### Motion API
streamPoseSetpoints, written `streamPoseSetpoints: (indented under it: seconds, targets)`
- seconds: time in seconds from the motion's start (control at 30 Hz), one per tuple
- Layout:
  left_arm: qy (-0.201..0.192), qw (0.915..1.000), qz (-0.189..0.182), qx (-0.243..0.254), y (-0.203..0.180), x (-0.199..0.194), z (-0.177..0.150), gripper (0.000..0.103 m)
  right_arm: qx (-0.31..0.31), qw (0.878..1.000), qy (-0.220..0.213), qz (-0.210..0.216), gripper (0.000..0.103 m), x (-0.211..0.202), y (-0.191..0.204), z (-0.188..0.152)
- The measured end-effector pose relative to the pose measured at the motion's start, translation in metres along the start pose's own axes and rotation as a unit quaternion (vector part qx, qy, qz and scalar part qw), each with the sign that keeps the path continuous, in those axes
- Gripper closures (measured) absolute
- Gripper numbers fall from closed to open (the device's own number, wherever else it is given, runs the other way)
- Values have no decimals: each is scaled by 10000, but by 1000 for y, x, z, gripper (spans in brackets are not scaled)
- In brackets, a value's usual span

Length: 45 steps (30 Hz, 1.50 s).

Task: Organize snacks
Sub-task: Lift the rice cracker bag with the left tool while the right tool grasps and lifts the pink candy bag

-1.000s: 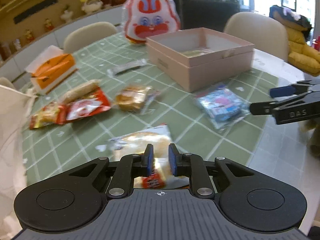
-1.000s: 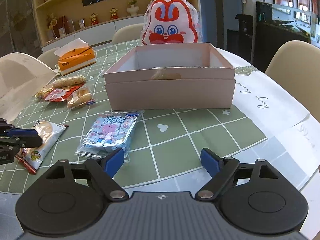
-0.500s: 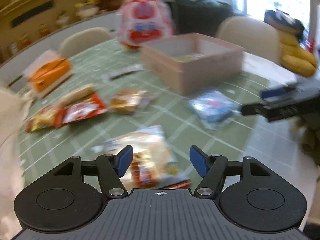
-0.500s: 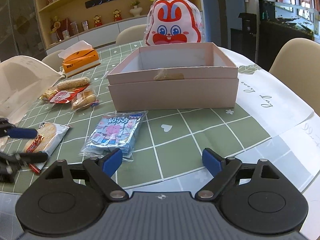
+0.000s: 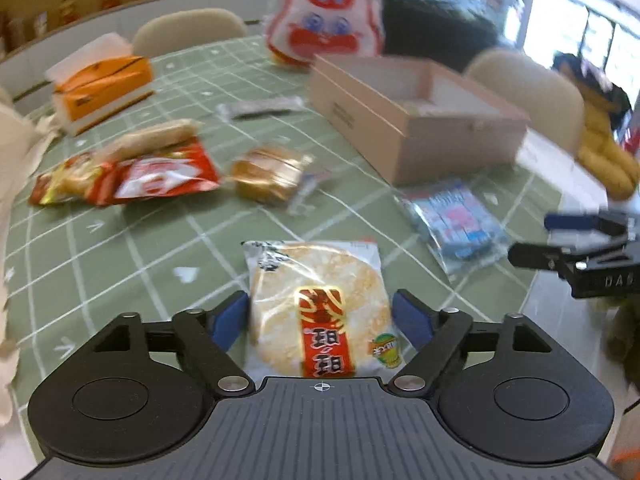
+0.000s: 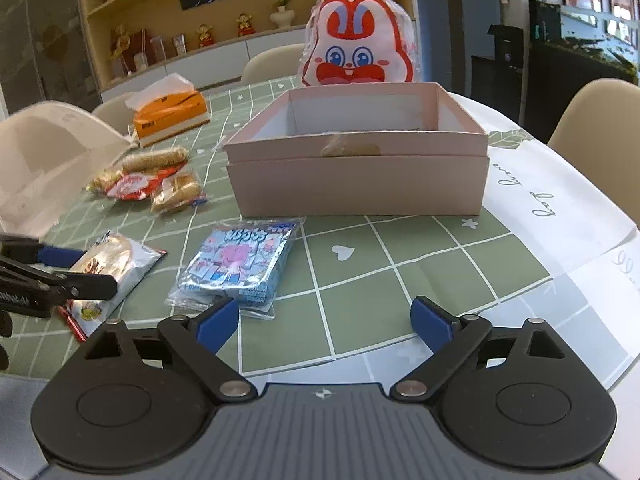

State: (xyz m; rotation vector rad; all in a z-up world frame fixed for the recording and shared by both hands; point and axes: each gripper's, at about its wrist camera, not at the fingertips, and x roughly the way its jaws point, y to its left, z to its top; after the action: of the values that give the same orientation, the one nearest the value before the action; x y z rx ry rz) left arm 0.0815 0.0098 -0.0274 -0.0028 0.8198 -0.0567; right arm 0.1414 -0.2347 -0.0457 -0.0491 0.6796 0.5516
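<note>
Left wrist view: the left gripper (image 5: 320, 316) has just been opening and now stands wide, its blue pads either side of the rice cracker packet (image 5: 318, 304) without clearly pressing it; the packet lies flat on the green checked tablecloth (image 5: 140, 248) between them, at 6 o'clock. At 1 o'clock stands the open pink box (image 5: 416, 120), with the rabbit-faced bag (image 5: 324, 24) behind it at 12. The blue candy packet (image 5: 456, 220) lies at 3 o'clock, near the box's front corner, and the right gripper (image 5: 560, 240) reaches in from the right edge beyond it. At 10 o'clock lie a red snack packet (image 5: 164, 176) and a long roll (image 5: 156, 136) touching it; a wrapped golden cake (image 5: 268, 172) sits just beside them toward the centre. An orange tissue box (image 5: 104, 84) is at 11 o'clock. The view is somewhat blurred.

Right wrist view: the right gripper (image 6: 326, 320) has also just been opening; it is spread wide with only tablecloth (image 6: 380, 276) between the fingers. The blue candy packet (image 6: 240, 264) lies at 8 o'clock, just beside the left fingertip. The pink box (image 6: 356, 180) fills 12 o'clock, the rabbit-faced bag (image 6: 360, 56) behind it. At 9 o'clock the left gripper (image 6: 80, 268) straddles the rice cracker packet (image 6: 116, 264). The tissue box (image 6: 172, 116) is at 10 o'clock.
</note>
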Motion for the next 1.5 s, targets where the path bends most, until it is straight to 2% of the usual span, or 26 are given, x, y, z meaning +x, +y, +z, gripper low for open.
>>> streamPoseSetpoints:
  seconds: [0.07,0.2,0.4,0.47,0.6,0.77,0.9,0.97,1.0,1.1,1.3,1.43,1.5]
  targets:
    - [-105,9991,81,393,-14,3,-3,12,-174,9998,90,-66,6,3,5,1]
    - [-216,9990,-189,355,-13,1,-4,21,-512,9982,283,-150,0,8,13,1]
    - [-430,9983,-387,-73,13,-14,-14,21,-533,9977,400,-137,0,8,13,4]
    - [-481,9980,-349,-232,23,-19,-16,21,-362,9987,330,-166,1,7,14,4]
    - [-471,9970,-319,-521,37,-22,-19,21,99,9998,134,98,3,6,25,11]
    - [-434,9970,-430,-483,34,-28,-21,21,81,9999,96,-58,4,24,54,26]
    - [-430,9974,-465,-341,25,-33,-24,21,-49,9996,173,-229,12,41,70,29]
    - [-443,9973,-507,-292,21,-35,-25,21,-221,9991,157,-335,30,40,78,28]
    - [-449,9972,-543,-261,19,-37,-25,21,-303,9988,160,-363,35,38,79,28]
    - [-468,9968,-621,-165,12,-40,-27,21,-413,9987,231,-192,42,24,77,23]
    - [-370,9952,-902,32,-12,-47,-31,21,-530,9984,130,-160,43,-27,60,9]
    - [-465,9919,-1164,203,-35,-62,-23,21,-531,9982,-195,-173,43,-72,39,13]
    - [-633,9891,-1299,288,-44,-73,-7,21,-515,9968,-559,-239,43,-98,25,28]
